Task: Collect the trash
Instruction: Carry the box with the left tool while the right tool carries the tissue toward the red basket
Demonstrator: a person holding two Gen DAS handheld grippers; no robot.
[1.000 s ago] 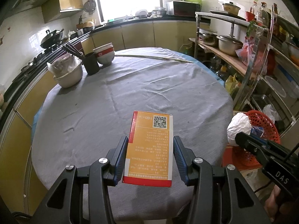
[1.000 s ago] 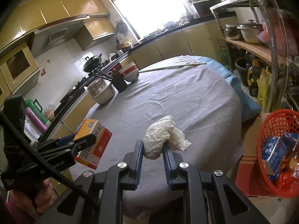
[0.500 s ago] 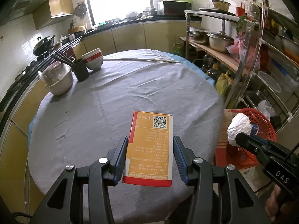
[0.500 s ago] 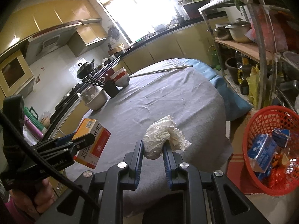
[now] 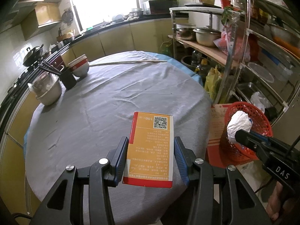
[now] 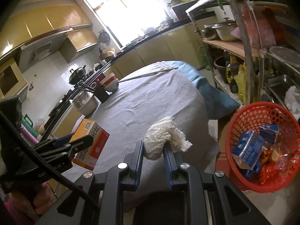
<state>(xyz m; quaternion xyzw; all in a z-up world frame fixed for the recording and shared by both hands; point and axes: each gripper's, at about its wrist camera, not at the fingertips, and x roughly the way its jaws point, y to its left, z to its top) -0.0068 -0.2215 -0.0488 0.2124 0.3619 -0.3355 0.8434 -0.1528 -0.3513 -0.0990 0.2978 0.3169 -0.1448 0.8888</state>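
Observation:
My left gripper (image 5: 151, 146) is shut on an orange and red carton box (image 5: 151, 146) and holds it above the near edge of the round table (image 5: 105, 101). The box also shows in the right wrist view (image 6: 90, 140). My right gripper (image 6: 153, 148) is shut on a crumpled white tissue (image 6: 165, 135), held beyond the table's right edge. In the left wrist view the tissue (image 5: 239, 124) hangs in front of the red mesh basket (image 5: 260, 120). The basket (image 6: 243, 123) stands on the floor at the right and holds blue cartons and wrappers.
Bowls (image 5: 79, 67), a black chopstick holder (image 5: 66, 76) and a covered steel bowl (image 5: 46, 91) stand at the table's far left. A long stick (image 5: 129, 62) lies at the far edge. A metal rack (image 5: 243, 56) with pots stands right of the table.
Both grippers have pulled back from the table and swung right with their loads. The red basket is now closer and larger in both views.

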